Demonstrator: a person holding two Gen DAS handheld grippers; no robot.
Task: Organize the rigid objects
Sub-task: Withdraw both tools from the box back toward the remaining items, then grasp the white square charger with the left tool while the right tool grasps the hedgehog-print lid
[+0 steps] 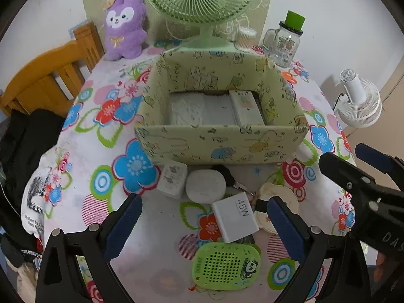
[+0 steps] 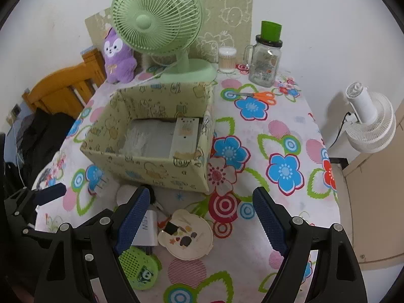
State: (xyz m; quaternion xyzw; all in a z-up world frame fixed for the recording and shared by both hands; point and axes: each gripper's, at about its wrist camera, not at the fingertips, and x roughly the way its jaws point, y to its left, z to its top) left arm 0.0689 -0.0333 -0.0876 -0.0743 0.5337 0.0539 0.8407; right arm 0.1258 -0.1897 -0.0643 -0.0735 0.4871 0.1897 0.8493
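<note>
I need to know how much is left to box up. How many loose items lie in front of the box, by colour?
White: 3 (plug adapter, round case, 45W charger)
Cream: 1 (bear-shaped case)
Green: 1 (panda case)
Black: 1 (small item, partly hidden)
Total: 6

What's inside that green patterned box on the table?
Inside the green patterned box, a flat white packet lies against its right wall, with a crinkly clear plastic bag on the left. The near wall hides the front floor.

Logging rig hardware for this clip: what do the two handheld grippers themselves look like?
Both match. The left gripper and the right gripper have black angular plastic frames with silver screws and two long fingers faced with dark blue dotted-texture pads. The right gripper's body shows pale lettering, "DAS", in the left wrist view. No cables or sleeves visible.
</note>
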